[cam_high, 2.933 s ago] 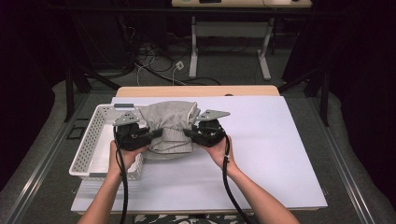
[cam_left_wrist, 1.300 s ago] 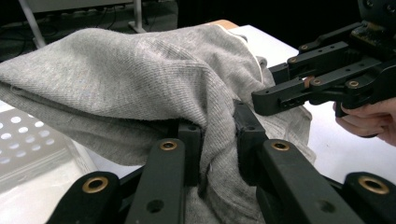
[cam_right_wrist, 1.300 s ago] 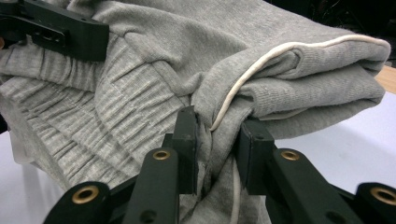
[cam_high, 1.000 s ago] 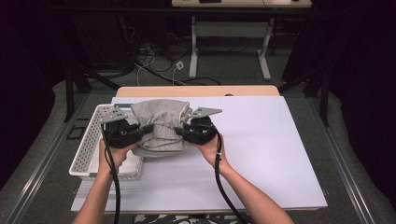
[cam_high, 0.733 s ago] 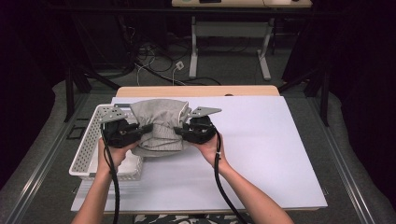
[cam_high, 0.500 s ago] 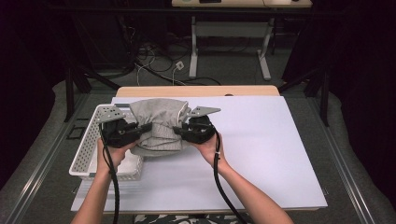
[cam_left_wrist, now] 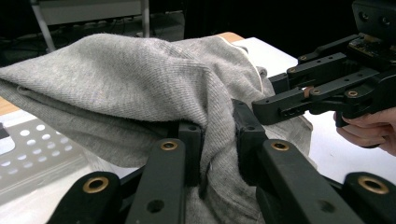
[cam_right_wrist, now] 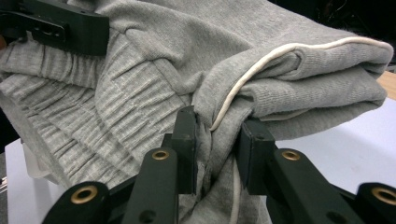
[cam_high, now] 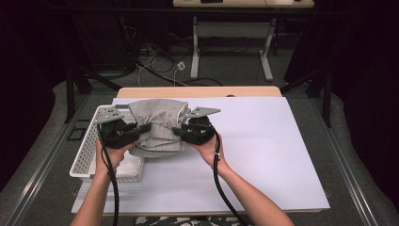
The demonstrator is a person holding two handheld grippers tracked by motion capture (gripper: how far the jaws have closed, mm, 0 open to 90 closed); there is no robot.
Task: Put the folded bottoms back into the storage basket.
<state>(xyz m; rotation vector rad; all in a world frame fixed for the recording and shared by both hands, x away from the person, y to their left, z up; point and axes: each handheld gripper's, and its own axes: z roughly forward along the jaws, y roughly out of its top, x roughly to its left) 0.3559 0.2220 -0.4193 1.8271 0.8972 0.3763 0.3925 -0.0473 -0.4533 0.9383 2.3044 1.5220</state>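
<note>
A folded grey knit garment [cam_high: 157, 126] with a ribbed band and a white drawstring [cam_right_wrist: 261, 65] hangs between both grippers, over the right edge of a white perforated basket [cam_high: 87, 155]. My left gripper [cam_high: 141, 129] pinches its left side; in the left gripper view the grey garment [cam_left_wrist: 140, 98] is bunched between the jaws of the left gripper [cam_left_wrist: 218, 140]. My right gripper [cam_high: 178, 132] clamps the right side, and in the right gripper view the right gripper [cam_right_wrist: 215, 140] has cloth and cord squeezed between its jaws. The other gripper [cam_left_wrist: 322, 88] faces mine across the cloth.
A white sheet [cam_high: 263, 150] covers the table, with a strip of wooden tabletop [cam_high: 202, 91] at the far edge. The basket stands on the table's left side. Beyond the table are desk legs [cam_high: 195, 52] and loose cables [cam_high: 150, 70] on the floor.
Both grippers have carried the garment to the left, from the middle of the table toward the basket, and it now overhangs the basket's right edge. In the last second the movement is slight.
</note>
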